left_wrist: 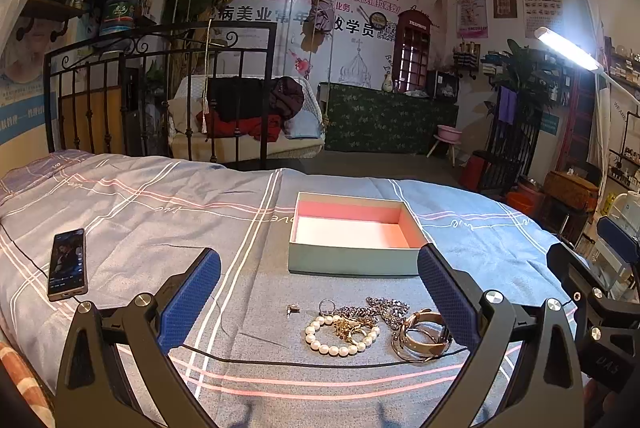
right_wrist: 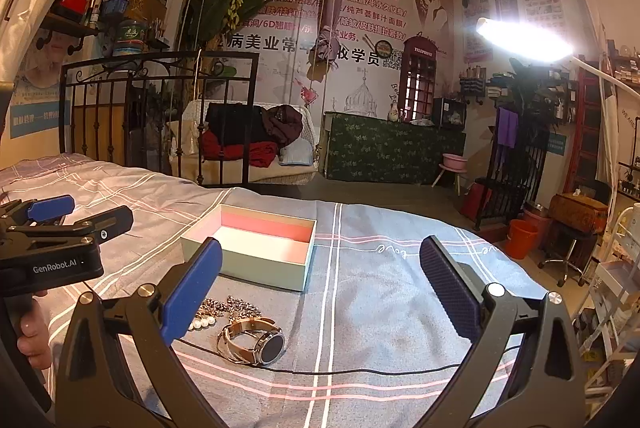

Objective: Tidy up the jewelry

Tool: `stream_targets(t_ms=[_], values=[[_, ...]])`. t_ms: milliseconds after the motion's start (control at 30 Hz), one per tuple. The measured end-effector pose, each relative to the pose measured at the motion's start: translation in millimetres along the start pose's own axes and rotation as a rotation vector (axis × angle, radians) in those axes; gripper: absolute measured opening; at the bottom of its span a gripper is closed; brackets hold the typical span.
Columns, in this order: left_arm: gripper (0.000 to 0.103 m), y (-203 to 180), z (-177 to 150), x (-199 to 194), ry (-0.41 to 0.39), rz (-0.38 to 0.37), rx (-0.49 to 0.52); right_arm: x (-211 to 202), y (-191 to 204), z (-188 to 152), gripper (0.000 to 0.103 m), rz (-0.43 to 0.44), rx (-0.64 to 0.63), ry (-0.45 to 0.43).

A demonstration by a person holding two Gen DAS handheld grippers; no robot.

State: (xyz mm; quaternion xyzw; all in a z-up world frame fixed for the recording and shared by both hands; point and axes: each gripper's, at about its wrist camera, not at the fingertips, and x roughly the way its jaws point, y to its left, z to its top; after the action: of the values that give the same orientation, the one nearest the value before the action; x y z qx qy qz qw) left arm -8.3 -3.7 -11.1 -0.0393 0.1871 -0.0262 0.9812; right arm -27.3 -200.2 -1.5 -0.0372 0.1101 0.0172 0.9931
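Observation:
A jewelry pile lies on the bedspread: a pearl bracelet (left_wrist: 340, 336), a gold piece (left_wrist: 347, 327), a silver ring (left_wrist: 327, 305), a beaded chain (left_wrist: 386, 308), a watch (left_wrist: 422, 336) and a small charm (left_wrist: 293, 308). An empty pale green box (left_wrist: 352, 262) with a pink lining stands behind them. My left gripper (left_wrist: 318, 292) is open and empty, above the pile. My right gripper (right_wrist: 320, 288) is open and empty, to the right of the watch (right_wrist: 260, 342), chain (right_wrist: 232, 306) and box (right_wrist: 264, 268). The left gripper (right_wrist: 76, 214) shows at the left edge.
A phone (left_wrist: 67, 264) lies on the bed at the left, with a black cable (left_wrist: 280, 362) running across the spread in front of the jewelry. An iron bed frame (left_wrist: 160, 92) stands behind. A bright lamp (right_wrist: 524, 36) hangs at the right.

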Motion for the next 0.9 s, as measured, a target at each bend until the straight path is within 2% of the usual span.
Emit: stream_targets(t_ms=[900], values=[[0.097, 8.8, -7.0, 10.2, 0.026, 0.012, -0.021, 10.1, 8.2, 1.4, 0.098, 0.015, -0.034, 0.036]])
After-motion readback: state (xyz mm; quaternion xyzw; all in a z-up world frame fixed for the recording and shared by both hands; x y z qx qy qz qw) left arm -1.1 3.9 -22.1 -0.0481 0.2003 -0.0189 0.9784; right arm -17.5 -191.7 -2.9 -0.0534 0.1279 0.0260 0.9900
